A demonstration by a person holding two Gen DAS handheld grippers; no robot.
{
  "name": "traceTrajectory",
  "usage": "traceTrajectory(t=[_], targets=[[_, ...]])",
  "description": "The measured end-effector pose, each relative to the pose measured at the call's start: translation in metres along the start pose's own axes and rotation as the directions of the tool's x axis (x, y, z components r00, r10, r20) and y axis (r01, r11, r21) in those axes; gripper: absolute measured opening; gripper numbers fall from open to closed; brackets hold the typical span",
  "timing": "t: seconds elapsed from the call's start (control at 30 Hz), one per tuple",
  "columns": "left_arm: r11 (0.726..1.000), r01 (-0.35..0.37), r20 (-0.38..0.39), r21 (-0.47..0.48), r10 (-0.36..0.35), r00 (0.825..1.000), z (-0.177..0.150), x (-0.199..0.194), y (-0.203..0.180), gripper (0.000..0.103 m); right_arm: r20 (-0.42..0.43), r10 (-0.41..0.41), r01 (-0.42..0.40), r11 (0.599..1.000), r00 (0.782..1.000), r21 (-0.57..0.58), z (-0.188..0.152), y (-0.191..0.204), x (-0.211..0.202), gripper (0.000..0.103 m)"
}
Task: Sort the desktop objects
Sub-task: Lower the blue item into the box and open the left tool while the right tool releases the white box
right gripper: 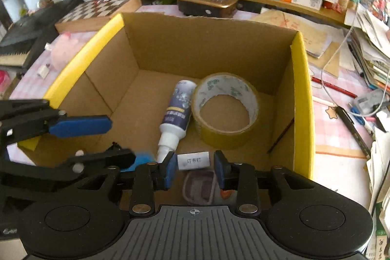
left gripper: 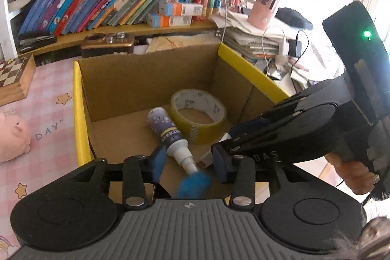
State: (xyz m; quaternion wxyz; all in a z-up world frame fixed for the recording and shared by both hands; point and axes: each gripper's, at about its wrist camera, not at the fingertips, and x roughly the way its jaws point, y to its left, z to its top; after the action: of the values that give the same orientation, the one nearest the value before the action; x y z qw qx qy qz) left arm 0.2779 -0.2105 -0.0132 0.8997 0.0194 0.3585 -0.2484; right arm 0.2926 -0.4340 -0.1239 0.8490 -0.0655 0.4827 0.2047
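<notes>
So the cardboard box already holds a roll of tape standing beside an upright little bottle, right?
Not quite: the bottle lies on its side, nozzle toward the camera, as the right wrist view shows. The roll of tape does sit beside it in the cardboard box.

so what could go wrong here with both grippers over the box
The right gripper and left gripper hang close together over the cardboard box, so they could knock each other. The small white staple box between the right gripper's open fingers may land on the spray bottle, or nudge it into the tape roll.
</notes>
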Motion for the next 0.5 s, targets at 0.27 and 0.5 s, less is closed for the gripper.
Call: traceTrajectory(t=[0.27, 0.5], targets=[[0.996, -0.031, 0.126, -0.087, 0.042, 0.991, -0.001, -0.039, 0.009, 0.094, 0.157, -0.042, 0.032, 0.997, 0.987, 0.065, -0.006, 0.000, -0.040, 0.054], [0.986, -0.063, 0.213, -0.157, 0.096, 0.972, -0.018, -0.084, 0.012, 0.102, 0.343, -0.155, 0.102, 0.981, 0.926, 0.167, -0.035, 0.013, -0.085, 0.075]])
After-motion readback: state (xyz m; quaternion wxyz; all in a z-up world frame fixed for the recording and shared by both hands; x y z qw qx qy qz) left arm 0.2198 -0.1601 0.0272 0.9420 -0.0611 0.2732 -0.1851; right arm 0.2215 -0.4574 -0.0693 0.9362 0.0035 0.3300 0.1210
